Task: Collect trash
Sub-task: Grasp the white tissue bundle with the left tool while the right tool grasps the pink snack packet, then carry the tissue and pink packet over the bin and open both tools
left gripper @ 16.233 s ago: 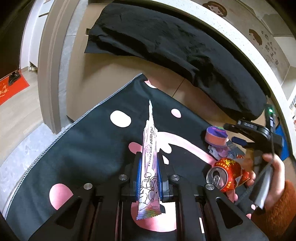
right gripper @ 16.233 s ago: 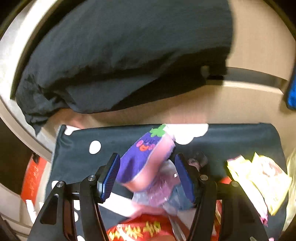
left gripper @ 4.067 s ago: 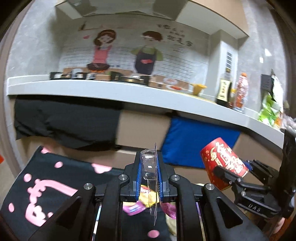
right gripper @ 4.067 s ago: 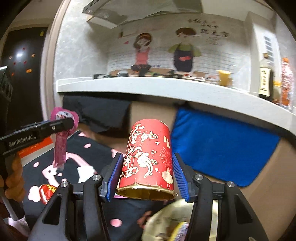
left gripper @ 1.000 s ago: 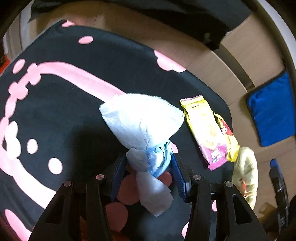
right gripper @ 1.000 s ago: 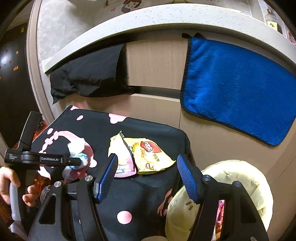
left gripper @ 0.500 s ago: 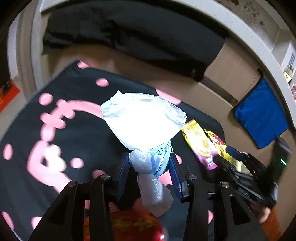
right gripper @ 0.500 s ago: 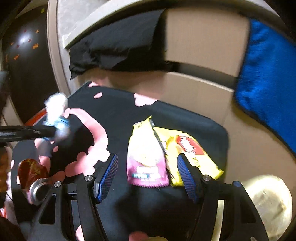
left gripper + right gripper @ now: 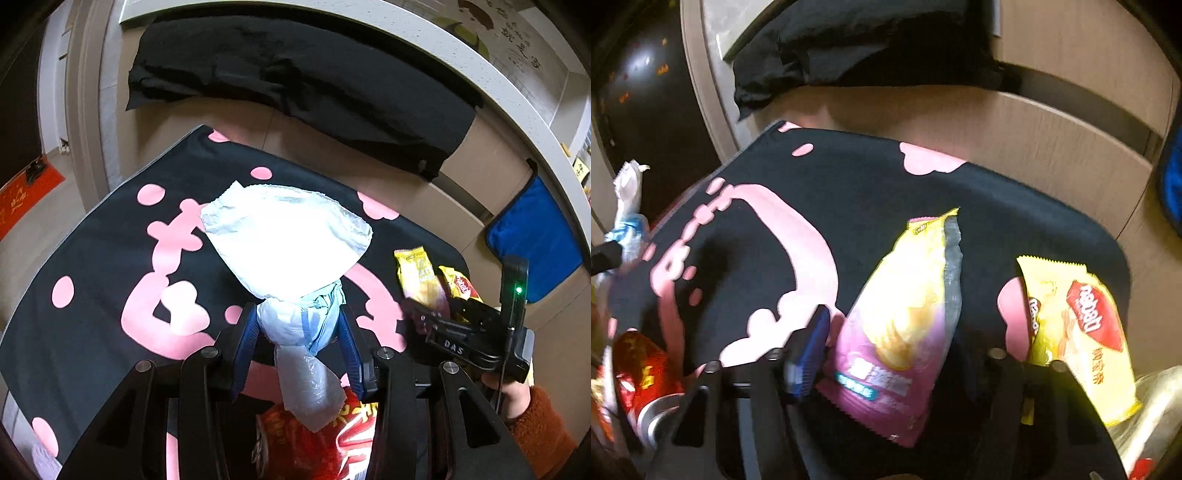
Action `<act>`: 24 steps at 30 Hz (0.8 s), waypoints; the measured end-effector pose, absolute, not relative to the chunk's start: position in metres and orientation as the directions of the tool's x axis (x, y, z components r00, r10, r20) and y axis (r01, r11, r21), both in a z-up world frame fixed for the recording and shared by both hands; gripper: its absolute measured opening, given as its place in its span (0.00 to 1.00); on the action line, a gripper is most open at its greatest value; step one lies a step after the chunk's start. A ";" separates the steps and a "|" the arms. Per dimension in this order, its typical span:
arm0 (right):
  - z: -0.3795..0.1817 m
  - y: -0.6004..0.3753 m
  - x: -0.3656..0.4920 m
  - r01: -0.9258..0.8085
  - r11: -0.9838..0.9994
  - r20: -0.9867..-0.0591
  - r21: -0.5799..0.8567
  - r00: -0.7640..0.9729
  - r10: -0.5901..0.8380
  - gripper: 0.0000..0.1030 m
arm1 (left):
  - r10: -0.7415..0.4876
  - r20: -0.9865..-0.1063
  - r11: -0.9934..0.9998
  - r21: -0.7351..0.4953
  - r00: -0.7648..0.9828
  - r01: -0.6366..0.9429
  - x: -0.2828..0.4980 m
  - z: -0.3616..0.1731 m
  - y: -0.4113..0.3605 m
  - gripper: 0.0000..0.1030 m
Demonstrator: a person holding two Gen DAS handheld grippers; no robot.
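Two snack packets (image 9: 897, 325) on mat (image 9: 849, 192).

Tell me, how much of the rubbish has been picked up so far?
Done: these views show nothing binned yet. In hand: the left tongs clamp a white crumpled bag, and the right tongs have just been closing around the pink-and-yellow wrapper, which lies between them on the mat. Left: the yellow wrapper with the red logo and the red can.
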State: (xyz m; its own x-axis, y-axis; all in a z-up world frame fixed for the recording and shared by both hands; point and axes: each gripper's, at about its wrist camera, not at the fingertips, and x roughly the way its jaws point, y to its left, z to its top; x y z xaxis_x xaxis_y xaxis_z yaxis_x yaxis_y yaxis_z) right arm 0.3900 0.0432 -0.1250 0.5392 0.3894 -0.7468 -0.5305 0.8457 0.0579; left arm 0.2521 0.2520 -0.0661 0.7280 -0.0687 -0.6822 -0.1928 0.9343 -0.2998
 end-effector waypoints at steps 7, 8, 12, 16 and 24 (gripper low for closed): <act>-0.097 0.037 0.372 -0.505 0.862 -0.710 0.039 0.593 0.380 0.27 | -0.048 -0.644 0.944 -0.279 0.763 -0.175 0.245 -0.055 0.247 0.43; -0.086 0.033 0.363 -0.511 0.859 -0.689 0.043 0.607 0.395 0.27 | -0.048 -0.634 0.947 -0.275 0.772 -0.167 0.245 -0.050 0.243 0.43; -0.050 0.021 0.336 -0.526 0.850 -0.630 0.032 0.649 0.426 0.27 | -0.056 -0.591 0.961 -0.251 0.804 -0.118 0.243 -0.028 0.225 0.43; -0.011 0.005 0.311 -0.530 0.848 -0.568 0.008 0.696 0.440 0.27 | -0.060 -0.538 0.974 -0.216 0.841 -0.069 0.238 0.000 0.199 0.43; 0.039 -0.039 0.277 -0.488 0.873 -0.462 -0.008 0.776 0.430 0.27 | -0.075 -0.455 0.989 -0.146 0.887 0.009 0.228 0.044 0.144 0.43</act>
